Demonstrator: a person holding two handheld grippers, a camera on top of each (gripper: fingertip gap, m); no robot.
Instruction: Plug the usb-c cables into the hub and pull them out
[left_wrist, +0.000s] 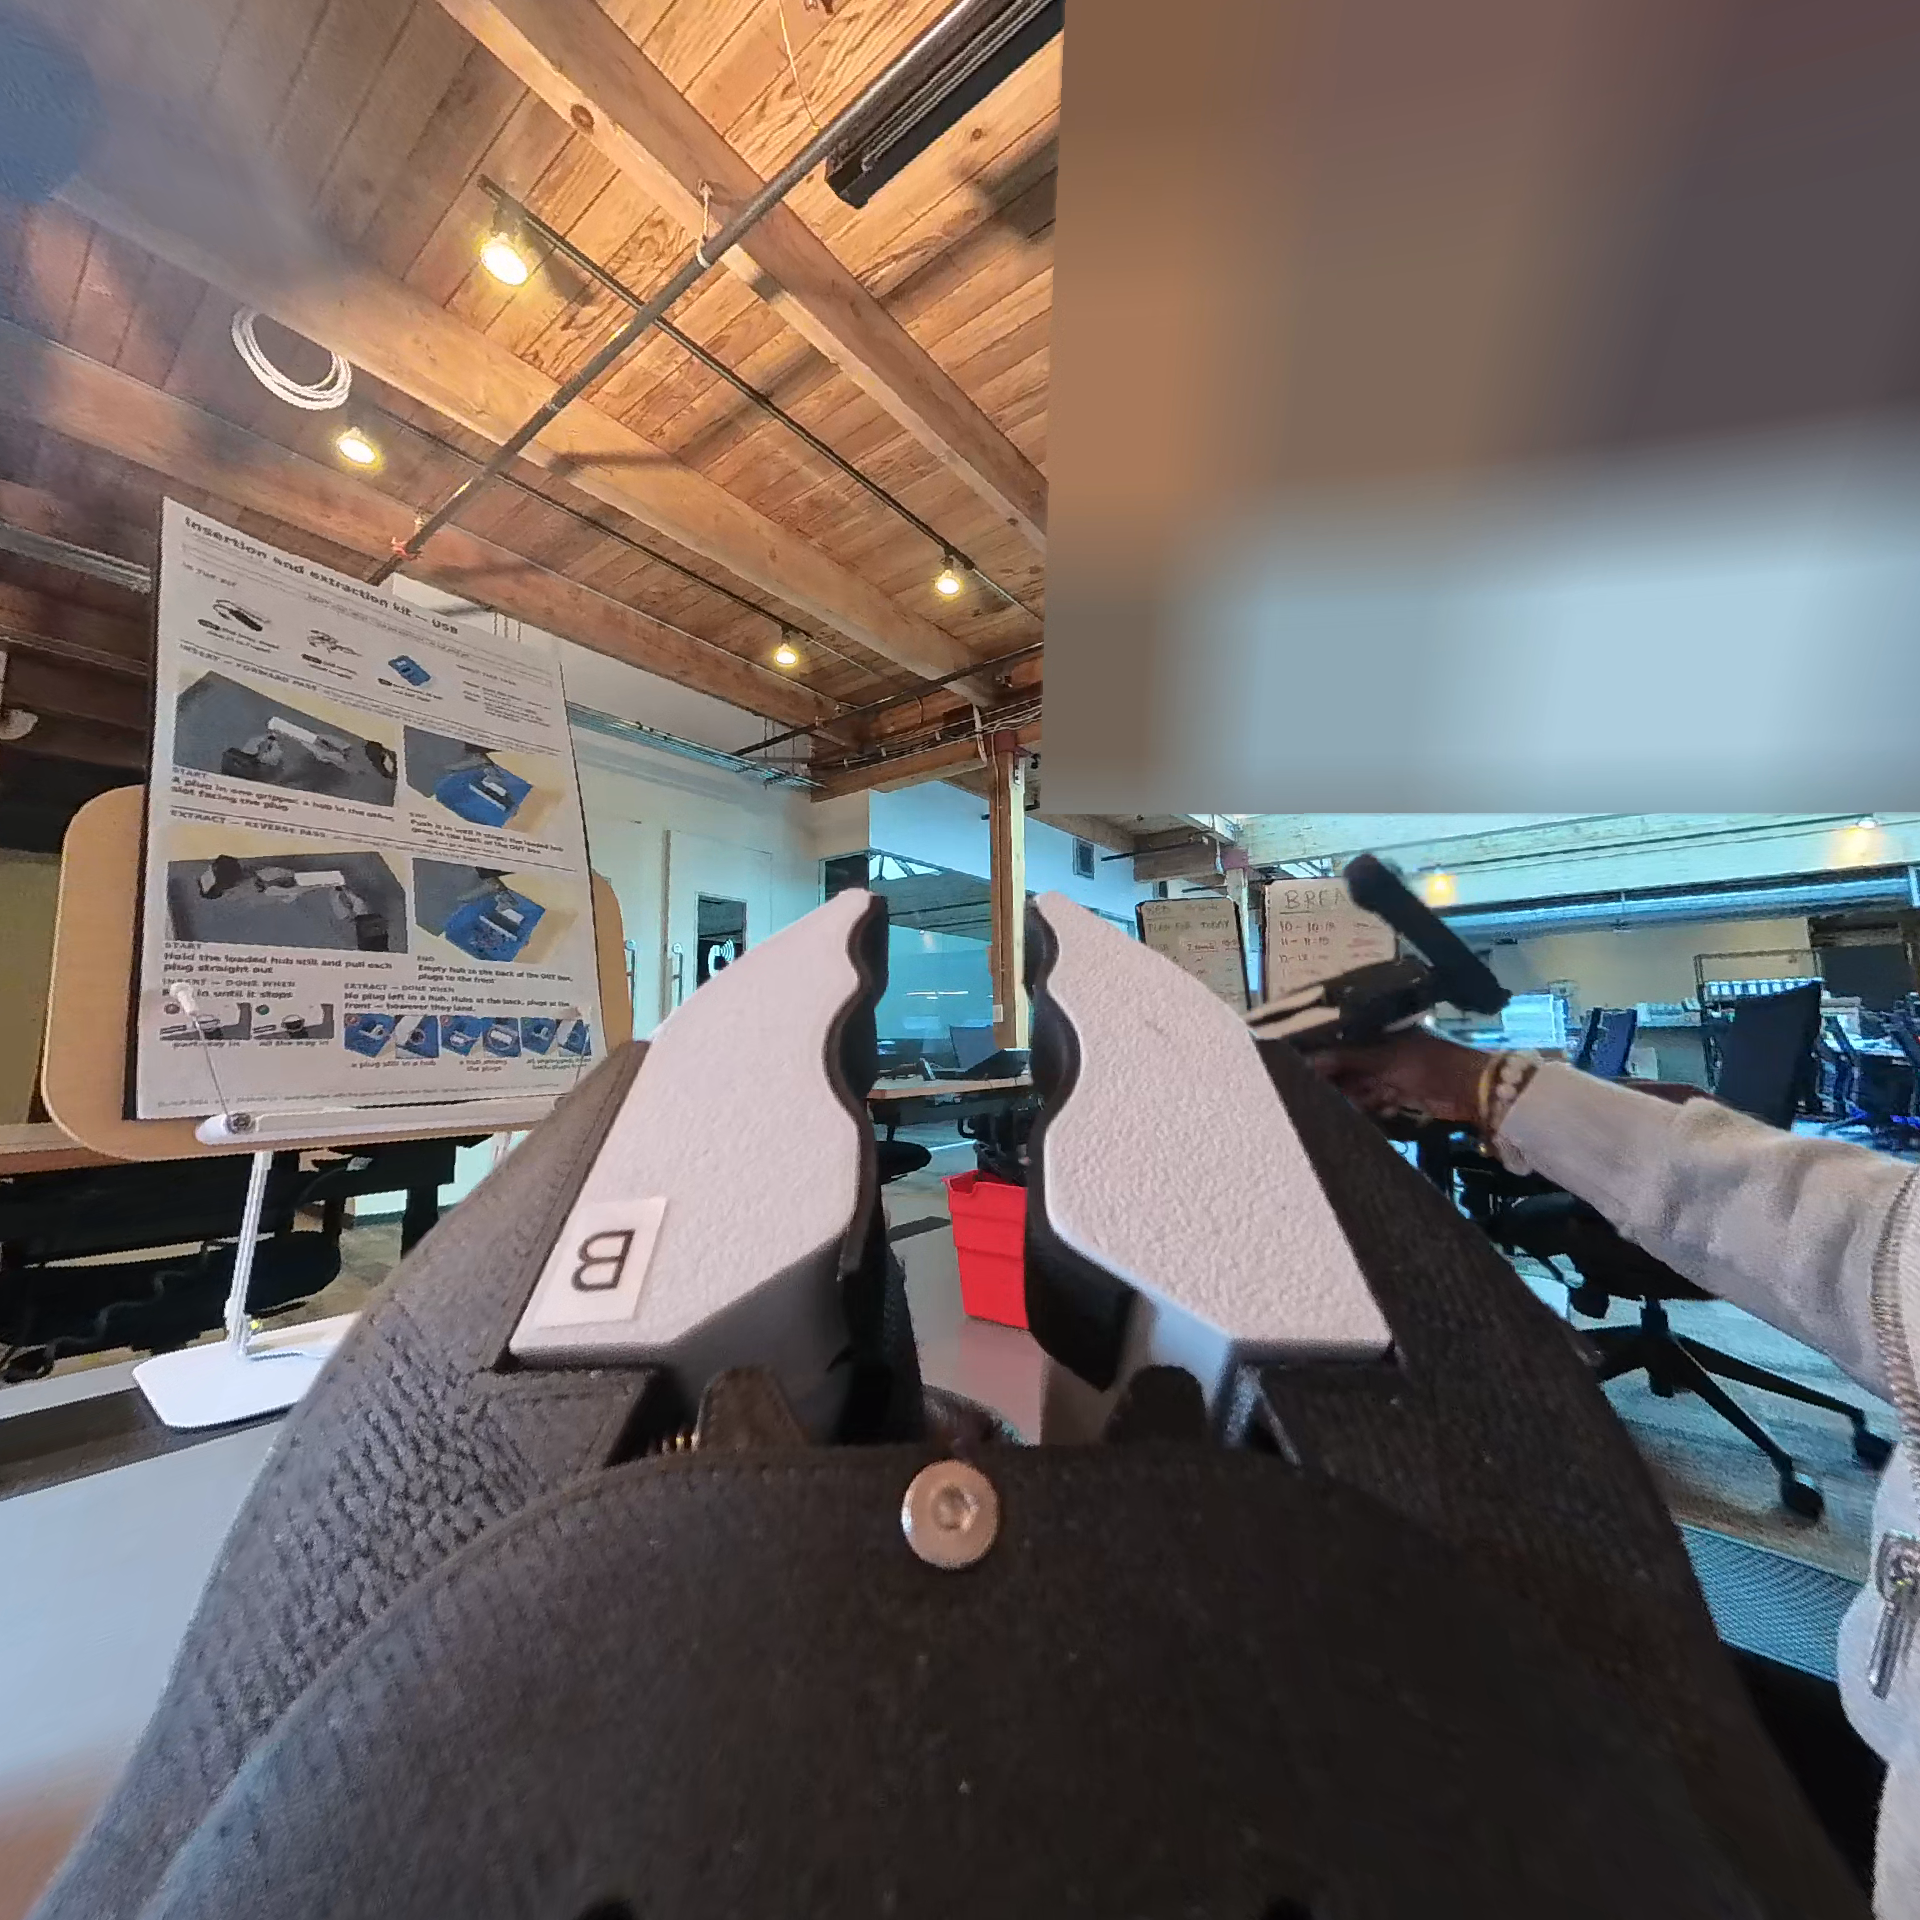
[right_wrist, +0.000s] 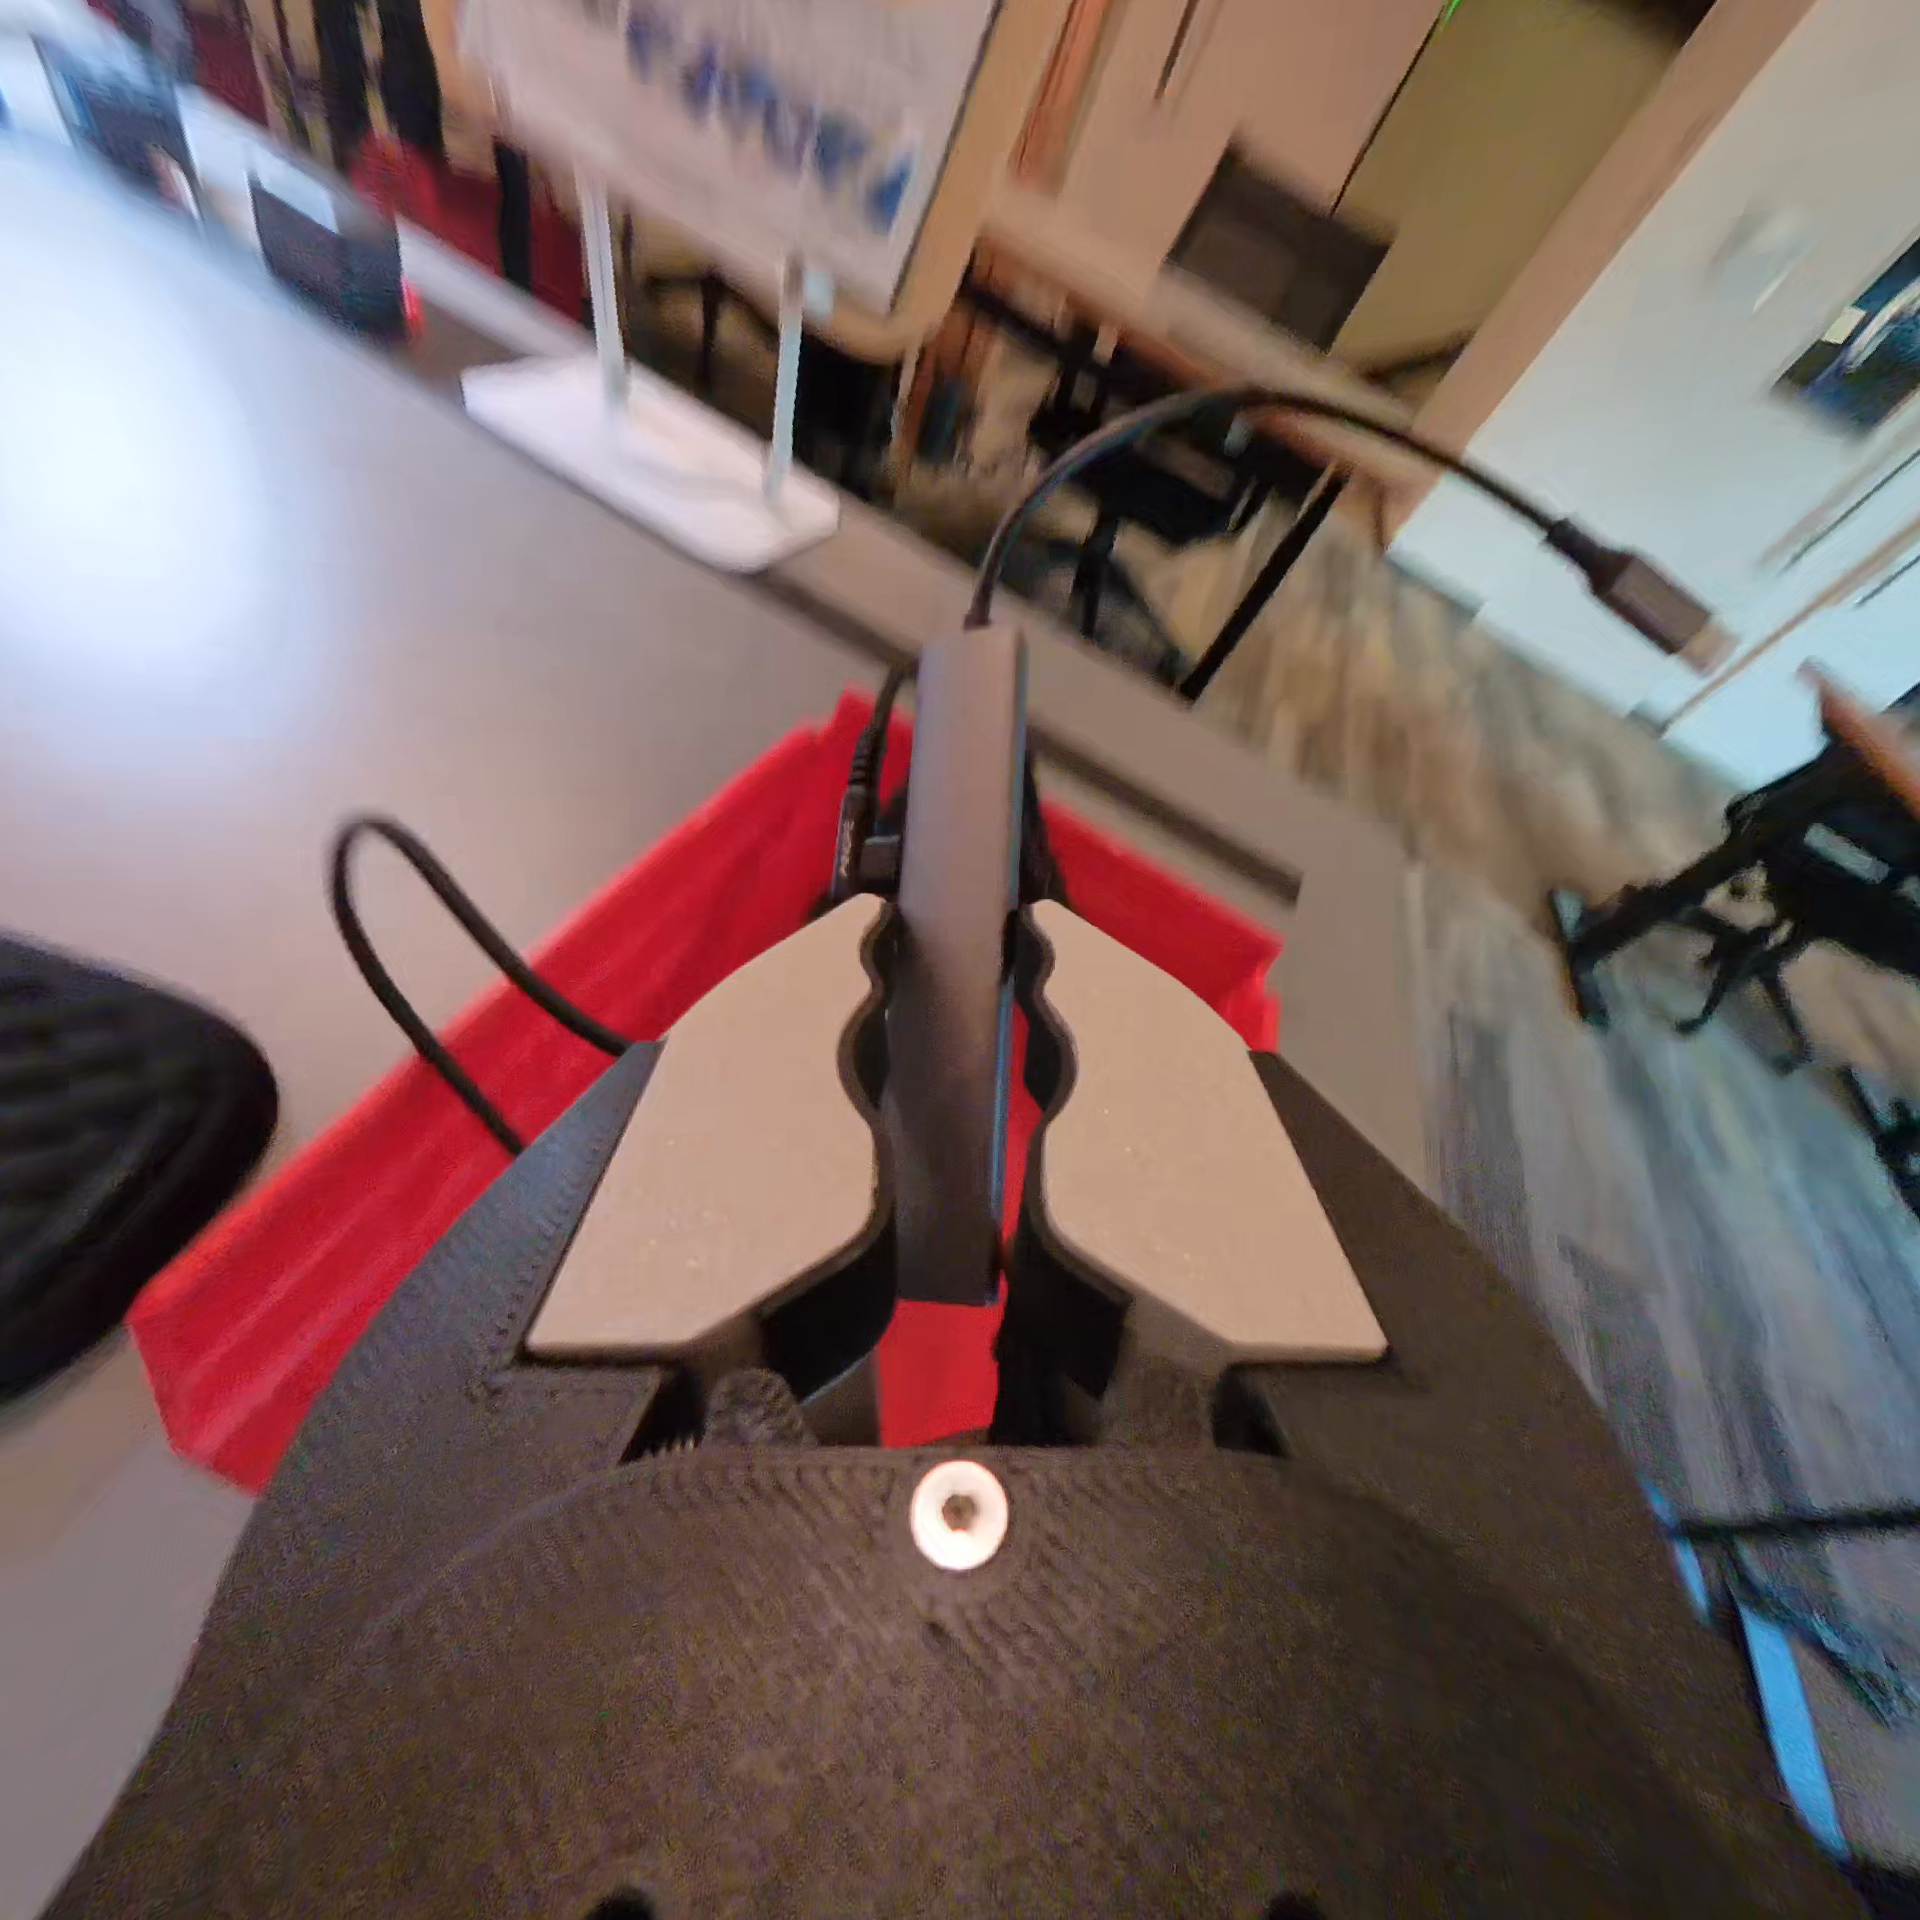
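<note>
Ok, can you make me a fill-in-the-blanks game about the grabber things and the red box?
1. The right gripper has its jaws shut on the dark ____.
2. The bin under the right gripper is coloured ____.
3. The left gripper holds ____ between its jaws.
4. The instruction sheet stands on a stand coloured ____.

Missing words: hub; red; nothing; white
</note>
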